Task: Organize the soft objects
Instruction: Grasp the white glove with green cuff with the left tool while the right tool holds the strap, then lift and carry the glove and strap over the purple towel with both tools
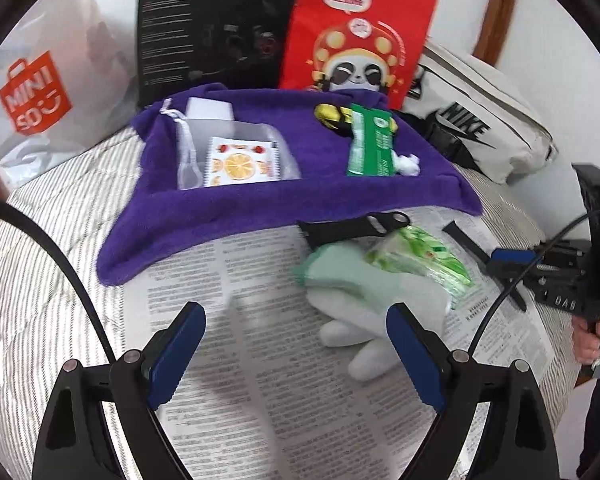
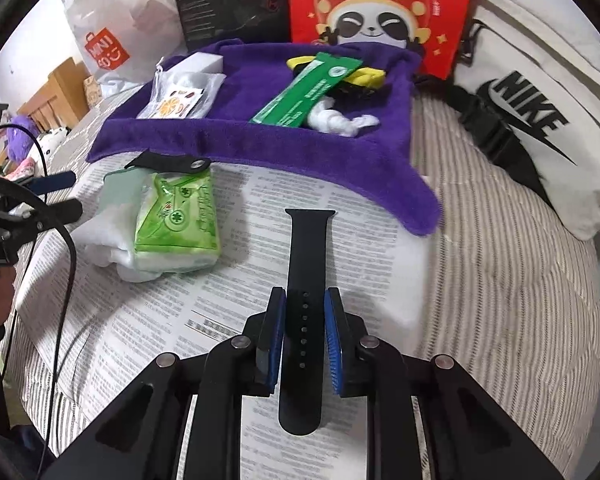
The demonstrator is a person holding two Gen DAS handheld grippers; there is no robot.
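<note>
At the bottom centre of the right wrist view, your right gripper (image 2: 305, 300) has its blue ribbed pads closed against the two edges of a black watch strap (image 2: 306, 264); this is a smooth, rubbery band with a row of small holes, lying lengthwise on a printed newspaper (image 2: 220, 300). The newspaper is spread over a bed (image 2: 500, 280) with a quilted, finely striped cover.

To the left in that view, a glossy green tissue pack (image 2: 178, 216) rests on folded white and mint cloth (image 2: 112, 248). A second black strap piece (image 2: 168, 162), with a metal-ringed hole, lies against the pack's upper edge. Above it sits a plush purple towel (image 2: 260, 140). On the towel lie a flat green packet (image 2: 308, 92), a twisted white cloth (image 2: 340, 122), a yellow and black item (image 2: 364, 74) and a clear pouch with fruit stickers (image 2: 176, 104).

The left wrist view shows your left gripper (image 1: 296, 320) at the bottom of the frame, jaws spread wide and empty over the newsprint. The white cloth's finger-like ends (image 1: 360, 344) lie just beside its right pad. That view alone shows your right hand (image 1: 592, 340) on its handle at the right edge. Only the right wrist view shows the grip on the strap, along with plush toys (image 2: 28, 136) at the far left.

Both views show a red panda-print paper bag (image 2: 380, 12), a black box (image 2: 228, 0), a white plastic shopping bag (image 2: 112, 20) and a cream canvas bag (image 2: 540, 120) along the top.
</note>
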